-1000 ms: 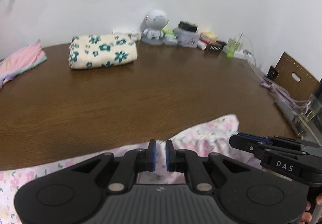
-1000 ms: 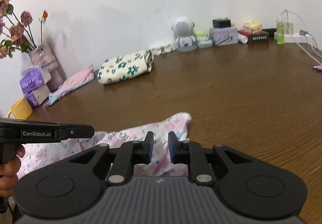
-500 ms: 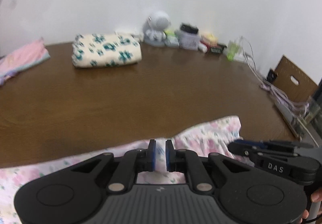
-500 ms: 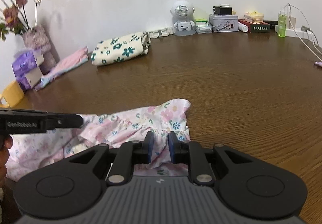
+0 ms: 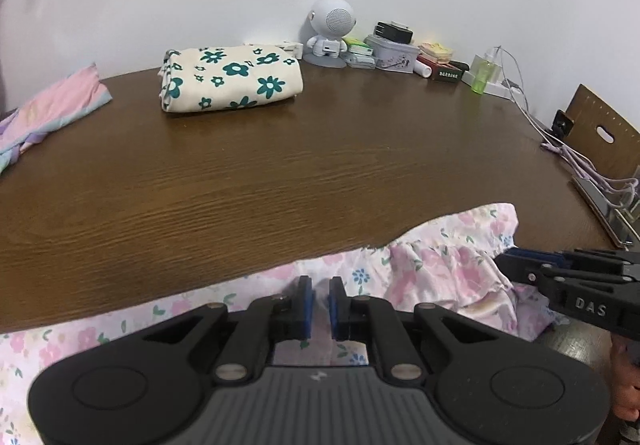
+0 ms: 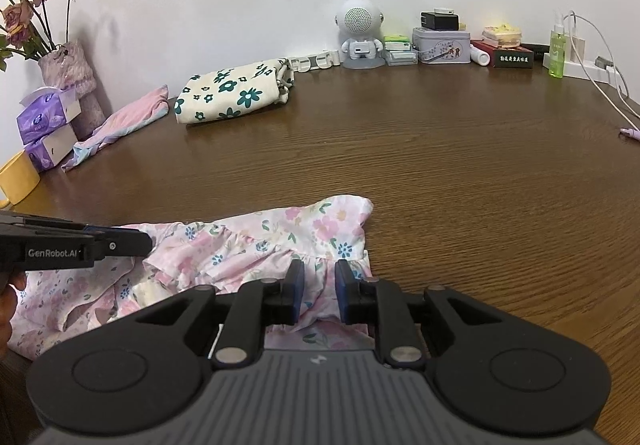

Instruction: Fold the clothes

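Observation:
A pink floral garment [image 5: 440, 257] [image 6: 280, 237] lies crumpled along the near edge of the brown wooden table [image 5: 280, 173] [image 6: 440, 165]. My left gripper [image 5: 321, 301] is shut on a fold of it, its blue pads nearly touching. In the right wrist view that same left gripper [image 6: 120, 243] reaches in from the left over the fabric. My right gripper [image 6: 320, 293] is shut on the gathered right end of the garment, with bunched cloth between its pads. From the left wrist view, the right gripper [image 5: 504, 261] enters at the right edge.
A folded cream cloth with teal flowers [image 5: 232, 85] [image 6: 232, 93] and a pink cloth [image 5: 52, 113] [image 6: 120, 125] lie at the back left. A white robot speaker [image 6: 360, 33], boxes and a cable [image 6: 608, 85] line the wall. Tissue packs [image 6: 44, 117], a vase [image 6: 72, 77] and a yellow mug [image 6: 16, 177] stand at the left.
The garment has come further onto the table and more of it shows in both views. Both grippers kept their hold on the fabric.

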{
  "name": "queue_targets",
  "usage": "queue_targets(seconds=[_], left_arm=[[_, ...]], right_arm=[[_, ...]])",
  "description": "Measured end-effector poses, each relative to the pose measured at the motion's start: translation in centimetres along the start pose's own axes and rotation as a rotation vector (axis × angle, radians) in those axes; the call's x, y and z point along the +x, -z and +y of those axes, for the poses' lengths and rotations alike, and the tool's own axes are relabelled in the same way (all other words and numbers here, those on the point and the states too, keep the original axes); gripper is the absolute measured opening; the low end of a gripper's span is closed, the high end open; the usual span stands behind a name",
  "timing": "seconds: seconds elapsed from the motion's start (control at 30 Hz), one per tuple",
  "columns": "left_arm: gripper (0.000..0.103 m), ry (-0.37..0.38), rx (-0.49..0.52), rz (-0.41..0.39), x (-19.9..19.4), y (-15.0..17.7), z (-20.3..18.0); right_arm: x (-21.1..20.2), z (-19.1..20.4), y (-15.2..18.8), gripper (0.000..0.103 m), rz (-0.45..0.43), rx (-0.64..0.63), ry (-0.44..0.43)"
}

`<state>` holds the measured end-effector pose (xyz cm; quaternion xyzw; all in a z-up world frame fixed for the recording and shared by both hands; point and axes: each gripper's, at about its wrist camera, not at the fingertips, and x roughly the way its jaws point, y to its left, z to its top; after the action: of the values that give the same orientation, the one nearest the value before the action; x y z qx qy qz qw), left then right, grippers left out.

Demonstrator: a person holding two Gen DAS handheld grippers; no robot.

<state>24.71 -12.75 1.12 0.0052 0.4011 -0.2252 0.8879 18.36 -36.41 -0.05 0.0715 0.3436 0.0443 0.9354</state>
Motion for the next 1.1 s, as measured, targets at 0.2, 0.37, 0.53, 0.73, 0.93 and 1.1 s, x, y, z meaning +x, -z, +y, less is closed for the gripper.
queue_targets(seconds=[0.2,0.37,0.53,0.73,0.93,1.1], left_arm=[[0.008,0.036,-0.023,-0.059,-1.2,0.1,0.6],[0.008,0.046,-0.023,-0.017,-0.5,0.3,0.1],[0.008,0.077,-0.027,-0.076,-1.6,-0.8,-1.6],[0.008,0.12,-0.004,-0.046,0.1,-2.0,-5.8],[0.007,0.131,0.008,-0.008,2.5,-1.7,-7.4],[0.007,0.125,0.028,0.018,3.8,-1.0,-7.6]], right_arm=[[0.0,0.0,0.0,0.017,-0.001,-0.002,0.0],[-0.4,-0.2,-0.2,0.017,-0.022,0.011,-0.007],[-1.5,-0.7,-0.8,0.018,-0.08,0.036,-0.018],[-0.7,-0.7,-3.4,0.018,-0.093,0.065,-0.008],[2.7,-0.6,-4.8,0.012,0.014,0.055,0.013],[3.5,-1.2,-4.1,0.011,0.035,0.056,0.01]])
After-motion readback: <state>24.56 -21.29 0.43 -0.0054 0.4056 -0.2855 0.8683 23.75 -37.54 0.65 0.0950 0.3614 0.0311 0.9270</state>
